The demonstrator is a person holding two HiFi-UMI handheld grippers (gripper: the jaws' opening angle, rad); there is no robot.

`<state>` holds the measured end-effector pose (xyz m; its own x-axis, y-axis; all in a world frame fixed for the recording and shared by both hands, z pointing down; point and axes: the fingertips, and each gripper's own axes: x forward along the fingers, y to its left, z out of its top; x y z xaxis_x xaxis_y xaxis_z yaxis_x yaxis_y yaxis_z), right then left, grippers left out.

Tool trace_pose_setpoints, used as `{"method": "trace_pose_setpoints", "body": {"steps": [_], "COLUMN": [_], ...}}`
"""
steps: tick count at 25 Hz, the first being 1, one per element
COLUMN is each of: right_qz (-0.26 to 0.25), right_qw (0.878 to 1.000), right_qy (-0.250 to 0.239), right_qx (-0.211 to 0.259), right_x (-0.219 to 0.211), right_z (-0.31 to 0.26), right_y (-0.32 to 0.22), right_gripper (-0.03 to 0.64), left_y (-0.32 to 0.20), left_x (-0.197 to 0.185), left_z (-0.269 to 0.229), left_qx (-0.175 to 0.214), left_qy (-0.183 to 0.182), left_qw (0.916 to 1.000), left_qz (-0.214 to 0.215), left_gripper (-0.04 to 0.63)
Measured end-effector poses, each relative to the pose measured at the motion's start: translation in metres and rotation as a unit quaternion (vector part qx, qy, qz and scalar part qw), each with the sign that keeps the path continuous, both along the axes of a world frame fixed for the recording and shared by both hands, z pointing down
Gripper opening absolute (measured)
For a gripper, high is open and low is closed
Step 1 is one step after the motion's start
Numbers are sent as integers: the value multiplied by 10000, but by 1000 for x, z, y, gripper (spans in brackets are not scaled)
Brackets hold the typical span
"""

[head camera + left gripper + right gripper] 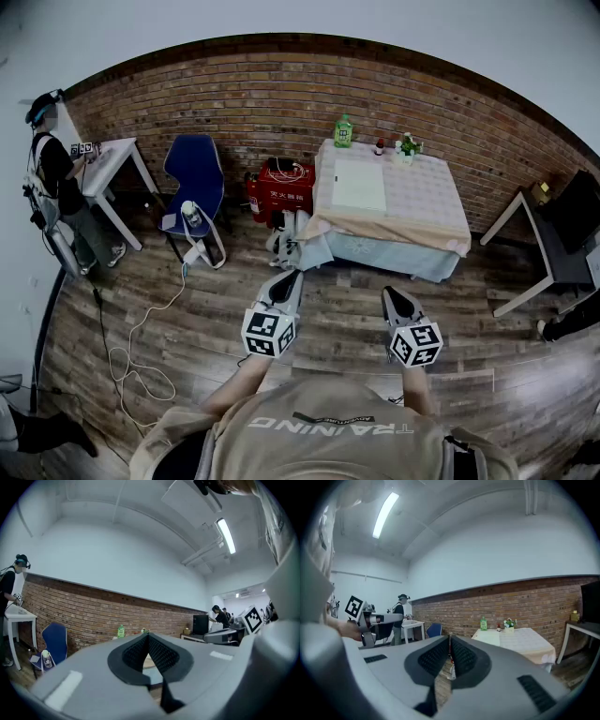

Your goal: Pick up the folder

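A pale folder [359, 184] lies flat on the left part of the cloth-covered table [427, 202] by the brick wall; the right gripper view shows the folder [489, 638] on the table's near corner. Both grippers hang over the wooden floor, well short of the table. My left gripper [292, 275] is shut with nothing between its jaws, and in its own view the pads [140, 652] meet. My right gripper [391, 292] is also shut and empty, its pads [439, 658] pressed together.
On the table's far edge stand a green bottle [343, 131], a small red bottle [379, 146] and a flower pot [406, 147]. A blue chair [194, 178] and red box [281, 190] sit left of the table. A person [54, 178] stands at a white desk [114, 157]. A cable [131, 349] trails over the floor.
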<state>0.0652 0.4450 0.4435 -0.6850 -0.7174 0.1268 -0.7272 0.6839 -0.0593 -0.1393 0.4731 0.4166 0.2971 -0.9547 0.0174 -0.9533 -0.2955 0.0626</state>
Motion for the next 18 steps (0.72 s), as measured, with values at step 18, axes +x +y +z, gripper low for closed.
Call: {"method": "trace_pose_setpoints", "body": {"steps": [18], "right_qz": [889], "right_qw": [9925], "right_qy": [146], "right_qx": [-831], "right_x": [36], "right_z": [76], "right_y": [35], "right_gripper": [17], "left_y": [-2], "left_x": [23], "left_z": [110], "left_qx": [-1269], "left_qy": [318], "left_qw": [9897], "left_qz": [583], "left_gripper": [6]}}
